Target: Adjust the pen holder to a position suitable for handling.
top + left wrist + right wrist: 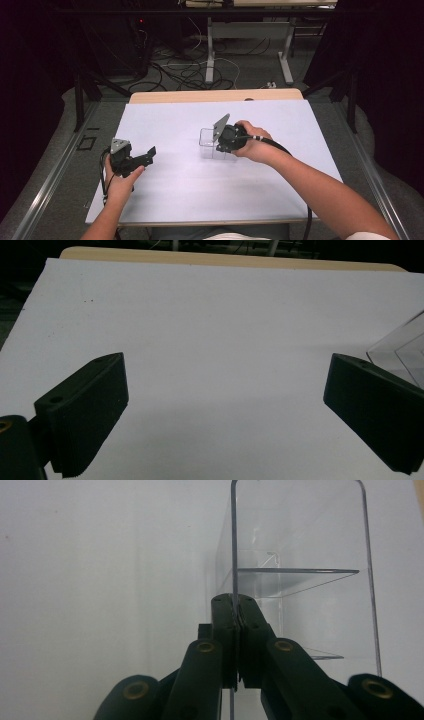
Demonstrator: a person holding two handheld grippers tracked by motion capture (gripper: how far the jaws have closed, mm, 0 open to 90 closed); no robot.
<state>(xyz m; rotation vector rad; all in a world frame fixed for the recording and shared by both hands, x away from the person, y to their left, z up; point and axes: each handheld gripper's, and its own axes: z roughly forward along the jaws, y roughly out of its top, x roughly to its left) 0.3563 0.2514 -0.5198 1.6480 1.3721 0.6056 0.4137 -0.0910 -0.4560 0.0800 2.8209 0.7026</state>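
A clear plastic box (210, 142) with inner dividers stands near the middle of the white table (175, 185). My right gripper (220, 145) is shut on the box's near wall; in the right gripper view the two jaws pinch the thin clear wall (234, 570) edge-on, gripper point (236, 607). My left gripper (150, 152) is held low at the table's left side, jaws wide open with nothing between them (225, 400). A corner of the clear box (402, 347) shows at the right edge of the left gripper view.
A wooden strip (215, 95) edges the table's far side. Beyond it, cables (185, 70) lie on the floor among white table legs (210, 50). Dark curtains hang at both sides.
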